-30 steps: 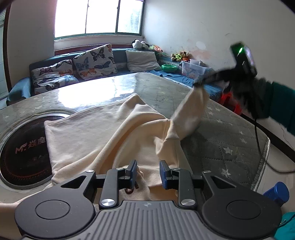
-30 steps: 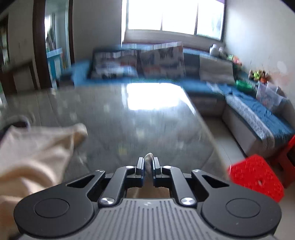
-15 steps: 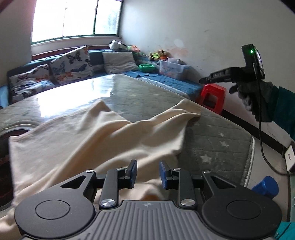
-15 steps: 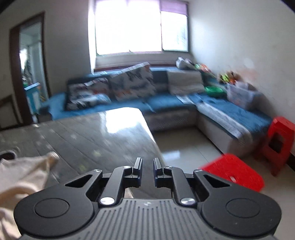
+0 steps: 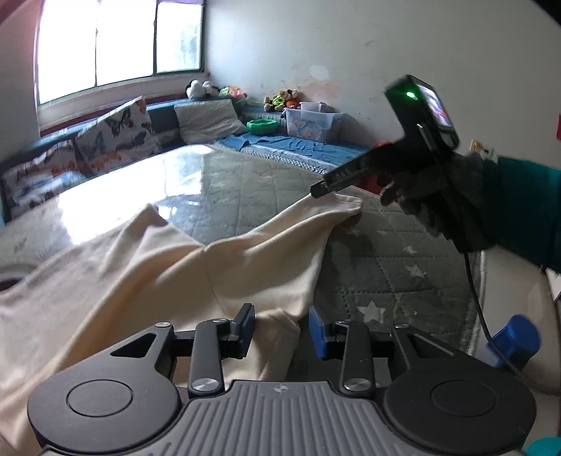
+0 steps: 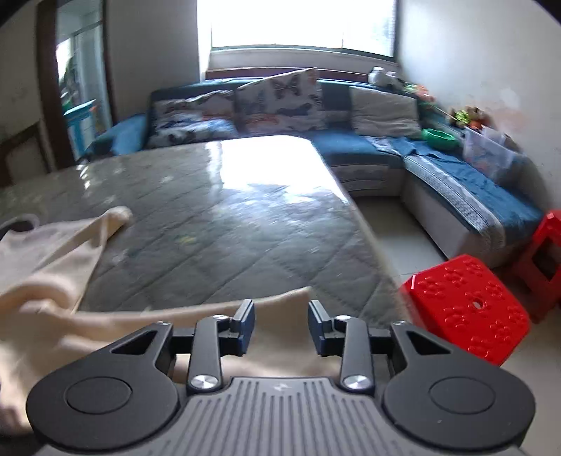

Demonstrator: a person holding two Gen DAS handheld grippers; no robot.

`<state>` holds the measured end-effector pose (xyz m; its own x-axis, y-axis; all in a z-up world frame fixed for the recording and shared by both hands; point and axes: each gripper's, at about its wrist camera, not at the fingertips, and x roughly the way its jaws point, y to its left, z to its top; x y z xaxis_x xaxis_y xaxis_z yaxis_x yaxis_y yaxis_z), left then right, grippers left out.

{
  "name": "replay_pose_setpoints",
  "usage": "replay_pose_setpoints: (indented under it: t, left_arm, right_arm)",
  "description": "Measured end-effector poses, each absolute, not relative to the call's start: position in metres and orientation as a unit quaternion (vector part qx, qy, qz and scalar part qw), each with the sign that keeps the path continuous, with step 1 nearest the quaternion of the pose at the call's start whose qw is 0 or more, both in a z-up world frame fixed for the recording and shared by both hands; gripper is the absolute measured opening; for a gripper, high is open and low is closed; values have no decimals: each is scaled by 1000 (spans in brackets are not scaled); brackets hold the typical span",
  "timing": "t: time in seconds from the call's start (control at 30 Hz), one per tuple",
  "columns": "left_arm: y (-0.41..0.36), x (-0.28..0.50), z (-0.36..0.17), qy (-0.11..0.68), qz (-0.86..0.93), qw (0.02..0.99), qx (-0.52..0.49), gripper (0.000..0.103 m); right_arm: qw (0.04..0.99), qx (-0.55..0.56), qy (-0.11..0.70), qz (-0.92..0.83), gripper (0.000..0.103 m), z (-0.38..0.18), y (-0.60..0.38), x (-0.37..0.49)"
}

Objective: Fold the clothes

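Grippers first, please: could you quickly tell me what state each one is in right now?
Left gripper: open, holding nothing, over the cream garment.
Right gripper: open, holding nothing, above the garment's edge.

Pretty clearly somebody's living room at home: there's a blue corner sofa [image 6: 368,151] wrapping round under a big window [image 6: 298,22], with butterfly-print cushions [image 6: 280,100] on it, stuffed toys [image 5: 280,99] piled along the back, and a clear plastic storage box [image 5: 310,121]. Red plastic stools [image 6: 466,312] sit on the tiled floor [image 6: 396,224], and the walls are plain white and a bit scuffed.
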<state>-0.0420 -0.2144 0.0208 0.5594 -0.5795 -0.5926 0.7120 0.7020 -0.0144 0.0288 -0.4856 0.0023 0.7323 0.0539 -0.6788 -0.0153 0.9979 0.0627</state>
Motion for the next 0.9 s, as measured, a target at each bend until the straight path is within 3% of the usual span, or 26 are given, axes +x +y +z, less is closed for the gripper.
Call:
replay_pose_setpoints:
  t: [0.17,0.23,0.27,0.3,0.4,0.73,0.9]
  left_arm:
    - [-229,-46,15,271,-378,871,159,41]
    - [-236,-49,10,260,-375,870,188,41]
    - [-239,-49,7,259,-372,869,200,39]
    - [-241,-47,4,264,-370,868,202,28]
    - [-242,-39,0,283,-366,865,194,7]
    - [-226,-58,10,304,-433,840,119,10]
    - [-191,-74,24,286,-419,856,103,12]
  right_arm:
    - [926,37,375,12,34,-9,-491,45]
    - [925,40,377,10,28,-13,-493,50]
    - [926,40,376,10,20,-13,-493,50]
    - [926,37,377,9,13,-12,-492,51]
    - [927,18,375,9,8,-10,-488,52]
    - [929,-50,366,-22,7,-7,-479,54]
    - [926,-64,371,-22,17,-6,-475,54]
